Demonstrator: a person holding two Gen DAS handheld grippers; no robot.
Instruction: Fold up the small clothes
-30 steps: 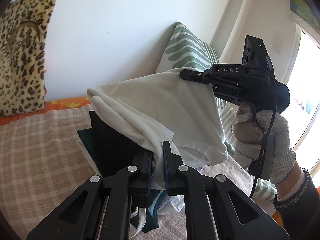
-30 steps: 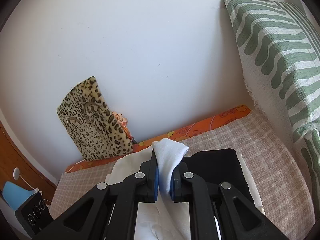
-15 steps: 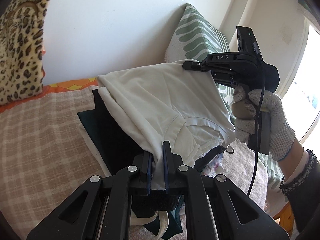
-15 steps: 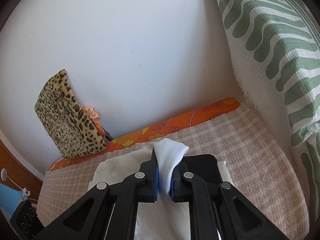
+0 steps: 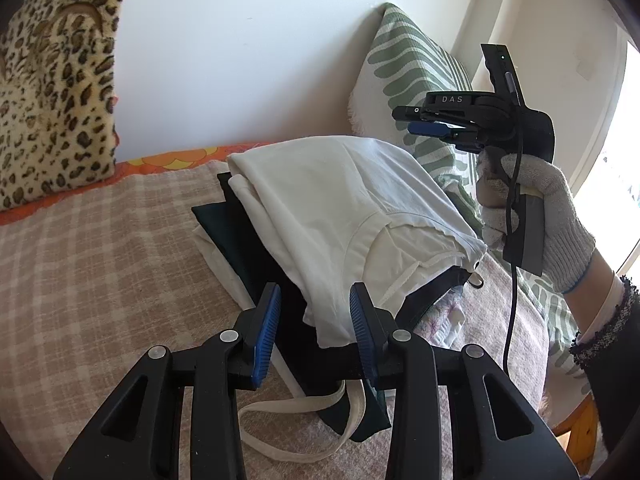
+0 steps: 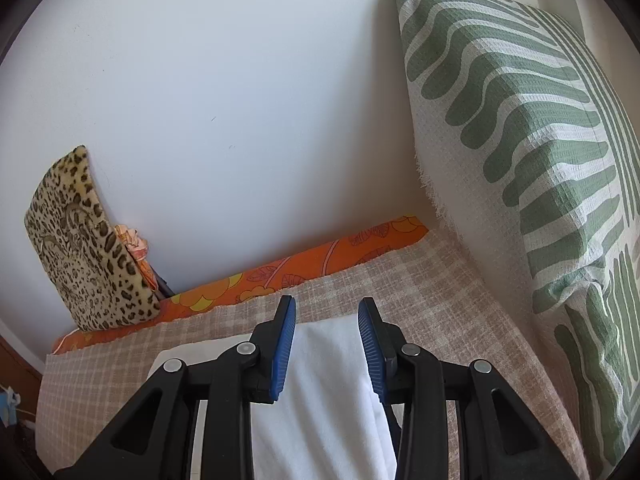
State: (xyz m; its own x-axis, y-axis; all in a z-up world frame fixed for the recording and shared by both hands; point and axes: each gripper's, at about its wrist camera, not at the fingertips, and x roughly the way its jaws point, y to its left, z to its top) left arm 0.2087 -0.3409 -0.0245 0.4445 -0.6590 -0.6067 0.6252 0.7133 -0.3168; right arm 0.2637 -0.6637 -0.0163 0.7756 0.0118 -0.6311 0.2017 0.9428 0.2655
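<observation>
Both grippers, left (image 5: 314,320) and right (image 6: 326,338), have just opened; the white garment (image 5: 352,208) lies loose between their jaws on the pile.

A home bedroom: bed (image 5: 100,248) with pillows (image 6: 520,140) (one leopard-print (image 5: 52,80)).

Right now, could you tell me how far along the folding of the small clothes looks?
Done: the white garment lies folded on the stack over a dark garment on the checked blanket. In hand: nothing; the left gripper and right gripper have just been opening and their pads no longer press the cloth. Left: a loose cream strap trails from the stack, and floral fabric peeks out beneath.
</observation>
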